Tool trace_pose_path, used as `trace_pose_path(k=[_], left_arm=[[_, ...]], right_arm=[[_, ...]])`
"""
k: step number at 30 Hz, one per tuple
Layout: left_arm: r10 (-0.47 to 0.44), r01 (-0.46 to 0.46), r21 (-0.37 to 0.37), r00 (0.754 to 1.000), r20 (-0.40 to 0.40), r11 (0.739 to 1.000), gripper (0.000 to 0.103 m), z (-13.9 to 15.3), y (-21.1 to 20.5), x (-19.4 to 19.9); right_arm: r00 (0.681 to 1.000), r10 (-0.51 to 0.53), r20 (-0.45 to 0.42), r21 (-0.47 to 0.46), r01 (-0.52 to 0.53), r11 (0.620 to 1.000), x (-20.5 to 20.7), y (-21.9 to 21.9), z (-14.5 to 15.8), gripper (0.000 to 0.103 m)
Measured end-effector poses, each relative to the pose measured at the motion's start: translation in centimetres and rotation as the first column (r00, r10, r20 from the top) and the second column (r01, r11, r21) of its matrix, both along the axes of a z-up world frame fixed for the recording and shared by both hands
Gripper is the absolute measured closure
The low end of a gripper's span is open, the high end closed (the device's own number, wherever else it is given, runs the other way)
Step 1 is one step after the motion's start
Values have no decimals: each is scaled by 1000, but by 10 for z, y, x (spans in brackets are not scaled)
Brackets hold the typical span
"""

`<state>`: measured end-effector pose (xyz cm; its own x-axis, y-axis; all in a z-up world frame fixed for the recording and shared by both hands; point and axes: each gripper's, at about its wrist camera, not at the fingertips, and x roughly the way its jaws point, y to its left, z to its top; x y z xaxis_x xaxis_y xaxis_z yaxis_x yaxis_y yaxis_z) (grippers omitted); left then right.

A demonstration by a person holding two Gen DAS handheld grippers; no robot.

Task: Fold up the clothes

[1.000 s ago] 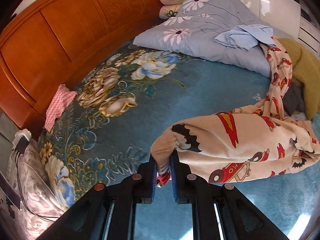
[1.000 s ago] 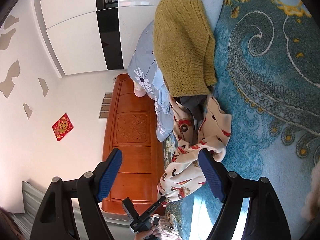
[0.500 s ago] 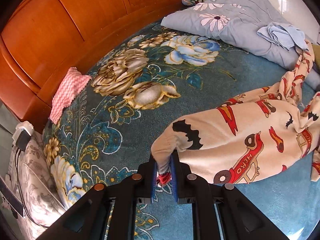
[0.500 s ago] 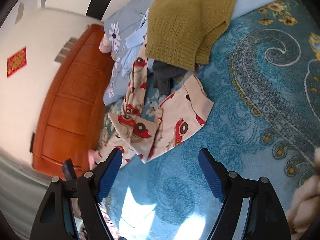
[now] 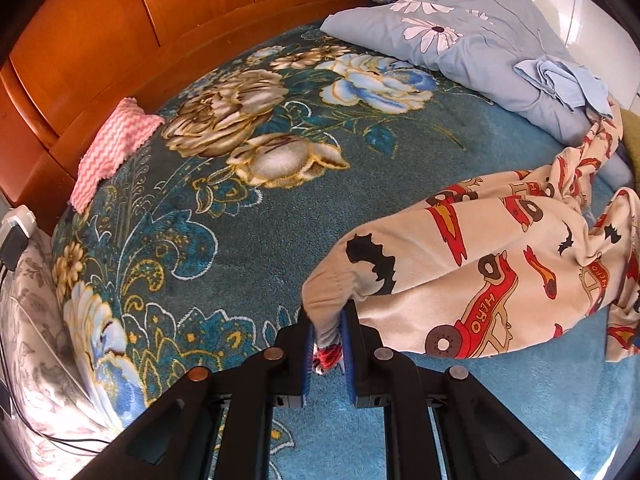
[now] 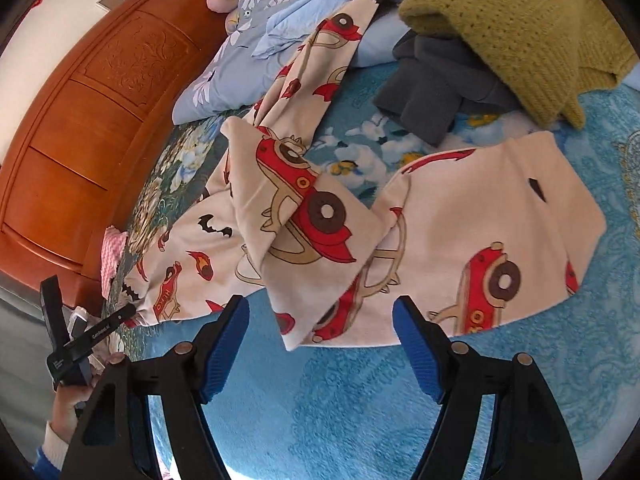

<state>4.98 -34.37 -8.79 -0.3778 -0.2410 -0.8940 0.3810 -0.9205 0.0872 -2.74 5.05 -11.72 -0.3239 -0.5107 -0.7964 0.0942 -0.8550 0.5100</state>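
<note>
My left gripper (image 5: 327, 334) is clamped on the elastic cuff of the cream car-print fleece pyjama trousers (image 5: 492, 268), which sprawl across the blue floral bed blanket (image 5: 240, 208). My right gripper (image 6: 320, 334) hovers over their near edge, jaws closing, nothing pinched between them.

A pair of cream pyjama trousers (image 5: 492, 272) (image 6: 320, 216), printed with red cars, flames and black bats, is shown spread across a blue floral blanket (image 5: 248, 216) (image 6: 360, 408). The gathered waistband end is pinched and raised slightly at the near edge in the left wrist view. One leg is stretched toward a light blue pillow (image 5: 460, 36) (image 6: 240, 52), with its cloth twisted and creased. The other leg is laid flat and folded over near the middle, its lower edge resting on the blanket.
</note>
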Motion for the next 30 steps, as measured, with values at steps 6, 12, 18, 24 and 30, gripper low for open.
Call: trace_pose_path(k=[6,12,18,24,30], left_arm=[[-8,8,21,1000,-29,1000,89,11,-2,6],[-44,47,28,994,-104,999,89,41,6,14],[-126,130,21,981,-145,991,89,78,11,25],[-107,106,-60,994,-17,993,89,50,-4,10],[-5,6,-15,999,44,1000,88,1,-22,2]], right_arm=[[994,-56,92,0,56,998,-15,1,-8,95],[989,-144,-39,-70,141,988,-21,76,61,98],[990,-54,-133,-157,32,987,4,126,152,99],[999,40,-28,-120,-43,992,8,138,158,99],[983,-112,143,15,111,994,-12,154,63,99]])
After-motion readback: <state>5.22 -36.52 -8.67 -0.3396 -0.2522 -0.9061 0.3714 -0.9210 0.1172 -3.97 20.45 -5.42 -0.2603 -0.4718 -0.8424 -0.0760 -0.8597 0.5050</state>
